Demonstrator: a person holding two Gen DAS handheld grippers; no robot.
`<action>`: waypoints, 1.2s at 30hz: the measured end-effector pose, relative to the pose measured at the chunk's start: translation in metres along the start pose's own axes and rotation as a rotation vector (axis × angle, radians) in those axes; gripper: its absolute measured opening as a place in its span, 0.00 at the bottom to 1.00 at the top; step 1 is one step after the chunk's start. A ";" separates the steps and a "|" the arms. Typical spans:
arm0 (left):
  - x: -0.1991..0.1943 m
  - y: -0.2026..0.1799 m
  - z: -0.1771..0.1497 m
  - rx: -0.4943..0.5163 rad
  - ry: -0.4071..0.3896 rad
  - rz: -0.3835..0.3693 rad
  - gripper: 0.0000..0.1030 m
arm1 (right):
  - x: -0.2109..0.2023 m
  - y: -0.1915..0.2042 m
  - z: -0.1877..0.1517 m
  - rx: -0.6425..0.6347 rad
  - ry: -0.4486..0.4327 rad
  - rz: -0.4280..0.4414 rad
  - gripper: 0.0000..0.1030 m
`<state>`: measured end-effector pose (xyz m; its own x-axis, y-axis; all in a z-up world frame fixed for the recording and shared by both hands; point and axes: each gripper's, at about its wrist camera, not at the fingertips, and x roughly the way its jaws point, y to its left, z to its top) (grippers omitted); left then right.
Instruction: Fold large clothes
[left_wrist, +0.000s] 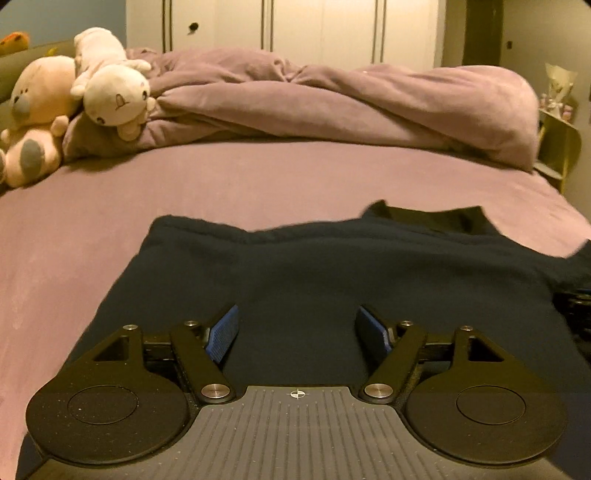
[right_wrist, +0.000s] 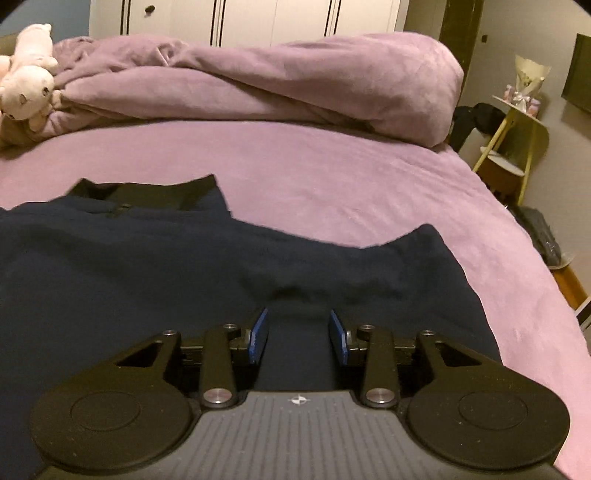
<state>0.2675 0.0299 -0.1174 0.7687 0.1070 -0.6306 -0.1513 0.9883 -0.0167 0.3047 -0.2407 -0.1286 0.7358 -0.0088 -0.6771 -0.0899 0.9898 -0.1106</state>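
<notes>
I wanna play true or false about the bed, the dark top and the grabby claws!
1. The dark top lies on a purple bed. True.
2. The left gripper is squeezing the top. False: its jaws stand apart over the cloth and pinch nothing.
3. Plush toys sit at the bed's far left corner. True.
4. The duvet is spread flat over the top. False: it is bunched up at the far end of the bed, apart from the top.
5. The right gripper is less wide open than the left. True.
</notes>
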 end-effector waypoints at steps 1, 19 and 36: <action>0.008 0.001 0.002 0.001 -0.005 0.001 0.76 | 0.007 0.001 0.002 -0.006 -0.003 -0.005 0.34; 0.001 0.005 0.002 0.041 0.043 -0.009 0.78 | 0.019 0.022 0.008 -0.099 -0.006 -0.063 0.38; -0.153 0.106 -0.080 -0.228 0.096 -0.034 0.88 | -0.149 -0.013 -0.107 0.158 -0.022 0.179 0.65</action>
<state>0.0842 0.1098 -0.0848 0.7147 0.0529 -0.6975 -0.2715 0.9399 -0.2069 0.1250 -0.2669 -0.1042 0.7320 0.1701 -0.6597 -0.1151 0.9853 0.1264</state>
